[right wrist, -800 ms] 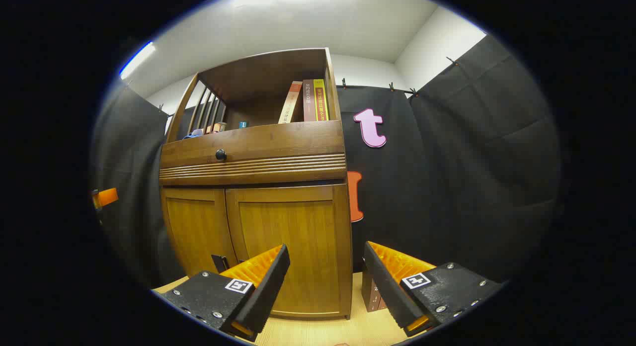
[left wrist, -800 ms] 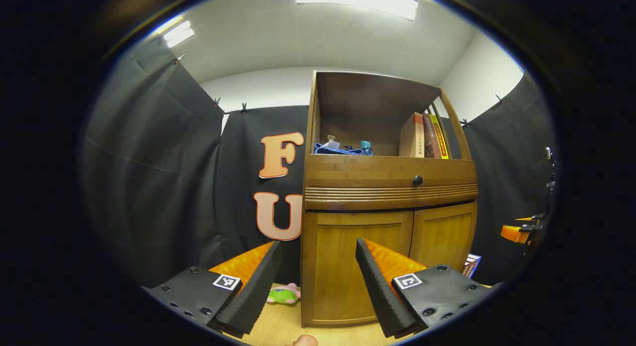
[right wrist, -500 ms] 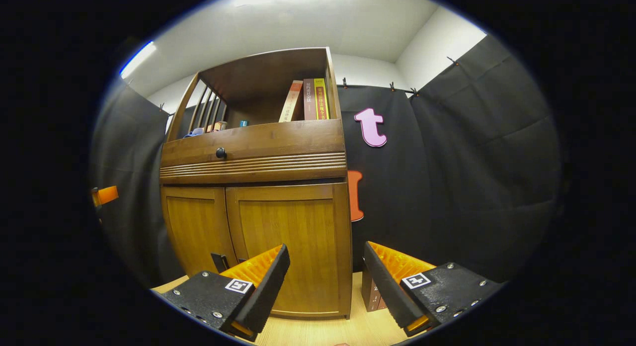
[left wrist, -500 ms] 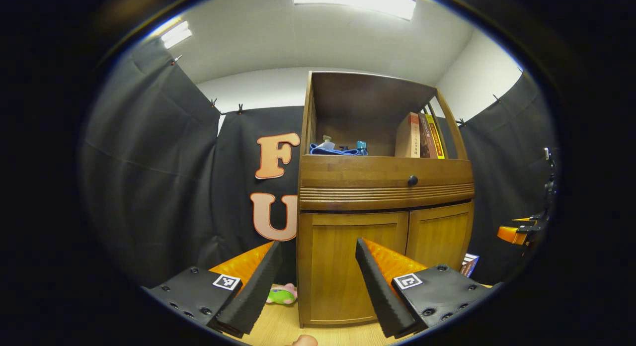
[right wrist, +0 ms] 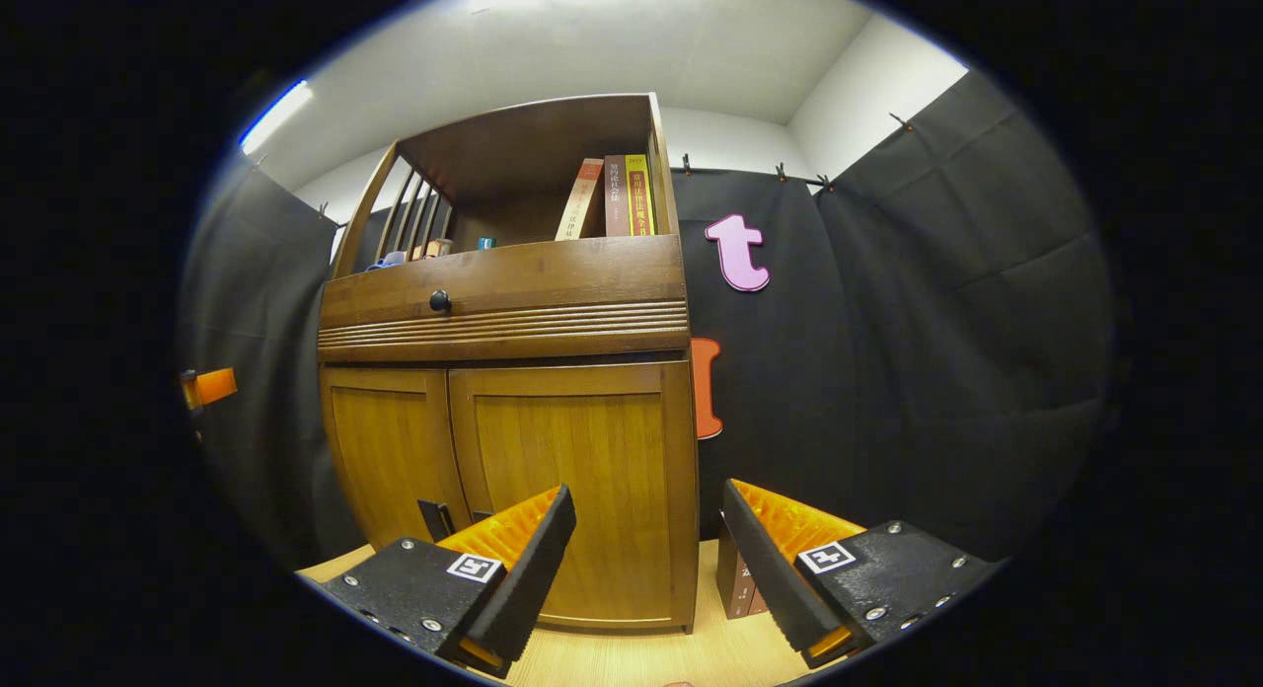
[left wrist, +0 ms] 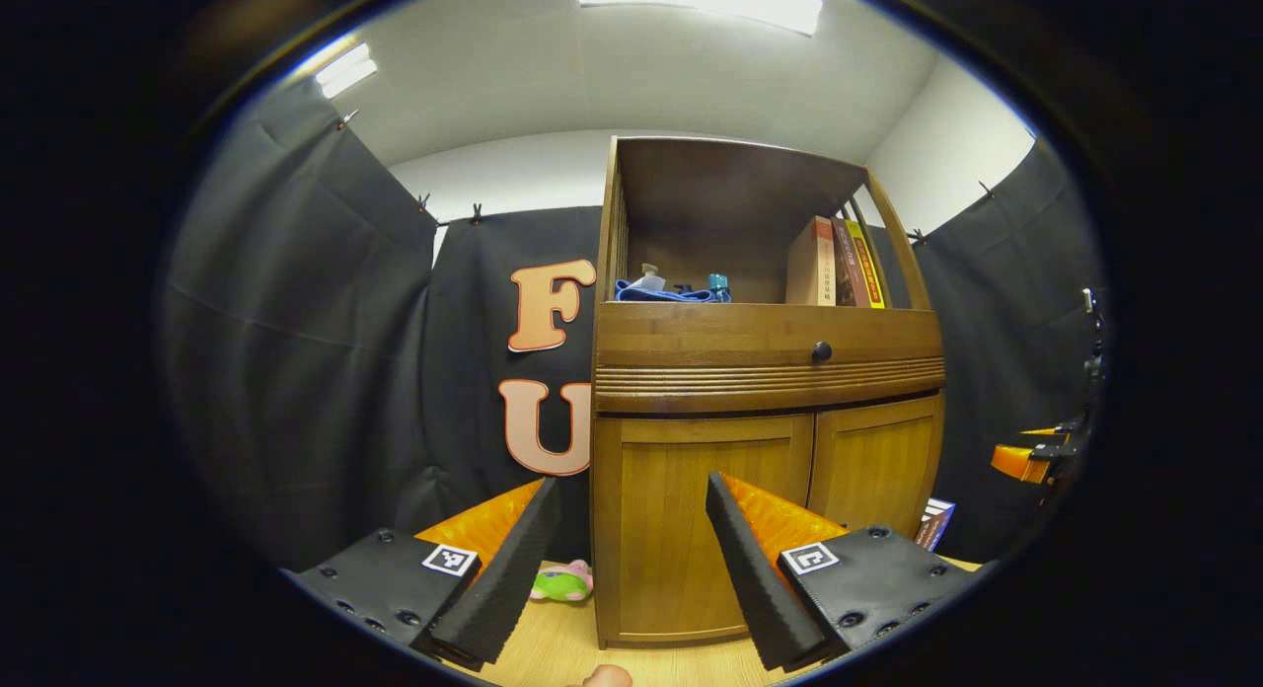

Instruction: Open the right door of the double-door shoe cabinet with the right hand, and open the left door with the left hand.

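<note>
Shoe cabinet (left wrist: 765, 420) far ahead on the floor, right door (right wrist: 572, 490) and left door (left wrist: 701, 529) both closed; I hold left tool (left wrist: 631, 559) and right tool (right wrist: 646, 564) spread apart, touching nothing, lined up for approach.

The left gripper (left wrist: 624, 559) is holding its jaws wide apart, with nothing sitting between them. The right gripper (right wrist: 646, 564) is likewise holding its jaws spread wide, gripping nothing. In the left gripper view, the right gripper is showing far off to the right of the jaws.
</note>
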A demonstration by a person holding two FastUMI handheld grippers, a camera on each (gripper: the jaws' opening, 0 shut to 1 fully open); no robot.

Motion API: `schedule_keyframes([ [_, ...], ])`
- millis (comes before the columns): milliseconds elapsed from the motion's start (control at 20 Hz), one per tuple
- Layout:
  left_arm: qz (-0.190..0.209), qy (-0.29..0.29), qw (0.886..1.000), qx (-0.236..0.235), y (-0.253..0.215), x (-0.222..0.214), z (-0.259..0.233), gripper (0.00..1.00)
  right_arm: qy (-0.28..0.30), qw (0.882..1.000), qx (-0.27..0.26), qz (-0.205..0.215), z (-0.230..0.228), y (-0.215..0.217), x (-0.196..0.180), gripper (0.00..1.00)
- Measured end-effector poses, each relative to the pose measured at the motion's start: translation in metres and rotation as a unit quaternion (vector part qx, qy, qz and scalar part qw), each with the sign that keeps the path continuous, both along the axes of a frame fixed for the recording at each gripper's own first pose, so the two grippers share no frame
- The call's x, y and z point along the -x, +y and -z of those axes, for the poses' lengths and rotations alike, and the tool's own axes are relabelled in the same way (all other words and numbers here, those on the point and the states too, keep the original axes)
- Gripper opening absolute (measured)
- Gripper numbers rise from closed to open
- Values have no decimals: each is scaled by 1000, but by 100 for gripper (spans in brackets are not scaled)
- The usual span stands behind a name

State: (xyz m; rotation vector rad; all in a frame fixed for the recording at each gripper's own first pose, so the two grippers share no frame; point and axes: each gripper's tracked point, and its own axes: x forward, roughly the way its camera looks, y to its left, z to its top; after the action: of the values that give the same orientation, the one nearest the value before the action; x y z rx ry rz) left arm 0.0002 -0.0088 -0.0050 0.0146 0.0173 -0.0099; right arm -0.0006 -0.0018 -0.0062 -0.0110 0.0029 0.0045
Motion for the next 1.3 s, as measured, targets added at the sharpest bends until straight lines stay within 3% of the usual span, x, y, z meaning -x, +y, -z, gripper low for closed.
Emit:
schedule_keyframes([
  [450,25,16,1000,5,-13,5,21,96,9,1000,1,-14,35,24,-3,94],
  [1150,17,20,1000,11,14,14,36,96,35,997,-2,-66,113,127,-45,94],
  [1300,15,17,1000,9,16,19,36,96,42,996,0,-73,128,148,-58,100],
])
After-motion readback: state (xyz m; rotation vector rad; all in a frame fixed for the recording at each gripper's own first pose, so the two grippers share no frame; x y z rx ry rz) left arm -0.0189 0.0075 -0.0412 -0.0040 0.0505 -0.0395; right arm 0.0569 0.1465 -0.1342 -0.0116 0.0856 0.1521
